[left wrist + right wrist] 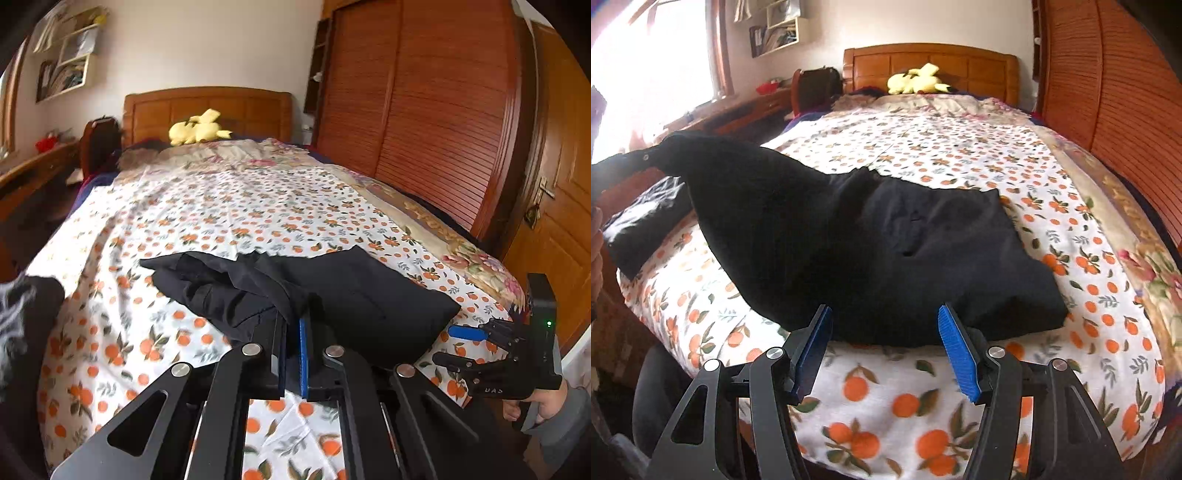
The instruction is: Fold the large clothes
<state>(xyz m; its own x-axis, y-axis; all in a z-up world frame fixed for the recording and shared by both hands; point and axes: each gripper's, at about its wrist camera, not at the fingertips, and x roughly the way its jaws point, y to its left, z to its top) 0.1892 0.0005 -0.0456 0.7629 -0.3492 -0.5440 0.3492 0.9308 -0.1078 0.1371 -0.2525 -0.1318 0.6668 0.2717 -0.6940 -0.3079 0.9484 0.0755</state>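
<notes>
Folding is judged roughly halfway: black garment [886, 251] is seen lying on the near part of the bed, on the orange-print sheet [923, 147], already doubled into a thick slab at its right end. Its left end is seen lifted off the sheet and drawn up and away to the far left in the right wrist view, so one more fold looks to be in progress, not finished.

Left gripper [291, 354]: jaws are pressed together, and dark cloth of the garment is seen pinched between the blue pads in the left wrist view. This matches the raised left end.

Right gripper [884, 347]: jaws are spread, nothing between the pads. It is held at the near edge of the garment, just short of the cloth; contact cannot be told. In the left wrist view it is seen at the right corner of the slab, held by a hand [546, 402] in a grey sleeve.

Left to do, as judged: raised end laid over the slab, edges squared, possibly one more fold.

Outward: second dark item [646, 225] lies at the near left edge of the bed, apart from the garment. Yellow plush toy [916, 84] sits far, by the headboard [931, 62]. Slatted wardrobe [424, 110] stands right.
</notes>
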